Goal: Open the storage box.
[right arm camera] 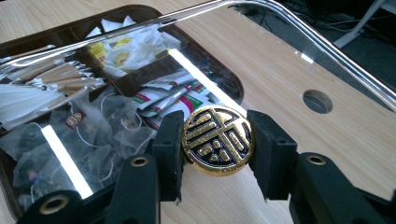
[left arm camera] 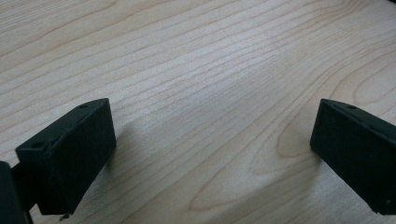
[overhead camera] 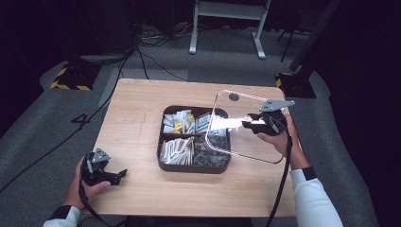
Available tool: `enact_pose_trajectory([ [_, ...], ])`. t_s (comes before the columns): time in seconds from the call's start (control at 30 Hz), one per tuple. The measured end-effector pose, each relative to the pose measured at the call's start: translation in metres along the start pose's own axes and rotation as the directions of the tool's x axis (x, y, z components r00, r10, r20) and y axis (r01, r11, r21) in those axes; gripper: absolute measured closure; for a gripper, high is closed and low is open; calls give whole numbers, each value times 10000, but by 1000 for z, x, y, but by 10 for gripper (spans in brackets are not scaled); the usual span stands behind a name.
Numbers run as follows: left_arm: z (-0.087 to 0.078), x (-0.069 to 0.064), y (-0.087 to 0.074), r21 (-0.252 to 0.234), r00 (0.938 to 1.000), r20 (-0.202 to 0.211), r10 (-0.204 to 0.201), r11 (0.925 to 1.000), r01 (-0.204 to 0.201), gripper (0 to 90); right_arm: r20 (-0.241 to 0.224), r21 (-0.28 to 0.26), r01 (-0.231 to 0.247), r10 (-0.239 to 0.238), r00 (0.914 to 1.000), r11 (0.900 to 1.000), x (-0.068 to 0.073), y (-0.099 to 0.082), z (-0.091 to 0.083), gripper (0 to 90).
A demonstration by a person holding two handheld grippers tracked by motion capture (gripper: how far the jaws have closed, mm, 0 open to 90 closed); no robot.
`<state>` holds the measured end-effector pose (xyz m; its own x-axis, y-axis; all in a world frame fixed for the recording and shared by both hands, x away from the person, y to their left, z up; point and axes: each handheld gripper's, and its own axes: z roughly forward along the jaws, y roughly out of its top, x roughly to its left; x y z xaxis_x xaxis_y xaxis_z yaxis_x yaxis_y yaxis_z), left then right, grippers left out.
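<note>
Gripping the clear lid (overhead camera: pixel 246 127) by its gold knob (right arm camera: pixel 217 140), your right gripper (overhead camera: pixel 259 124) holds it tilted over the box (overhead camera: pixel 194 166) mid-desk; your left gripper (overhead camera: pixel 109 176), jaws apart, rests near the desk's (overhead camera: pixel 137 109) front-left corner.

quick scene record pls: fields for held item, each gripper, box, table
held item: clear lid, gripped by its round gold-and-black knob, tilted partly over the box
right gripper: shut on knob
left gripper: open, over bare table
box: dark, four compartments, tea bags and sachets, uncovered

Lid (overhead camera: pixel 246 127) over box's (overhead camera: pixel 194 166) right side
</note>
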<state>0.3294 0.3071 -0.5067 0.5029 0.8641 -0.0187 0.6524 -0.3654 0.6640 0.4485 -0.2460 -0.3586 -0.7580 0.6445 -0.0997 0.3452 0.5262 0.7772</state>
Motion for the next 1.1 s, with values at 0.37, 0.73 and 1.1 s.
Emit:
enact_pose_trajectory([
  [0.37,0,0,0,-8,10000,-3,-13,10000,13,4,283,53,-356,354,9990,9994,-13,-16,-8,585],
  [0.73,0,0,0,-9,10000,-1,-16,10000,16,4,589,277,-849,831,9948,9960,-30,-40,-15,585],
  [1.1,0,0,0,-7,10000,-13,-5,10000,5,4,746,442,-1203,1168,9903,9918,-41,-60,-17,585],
])
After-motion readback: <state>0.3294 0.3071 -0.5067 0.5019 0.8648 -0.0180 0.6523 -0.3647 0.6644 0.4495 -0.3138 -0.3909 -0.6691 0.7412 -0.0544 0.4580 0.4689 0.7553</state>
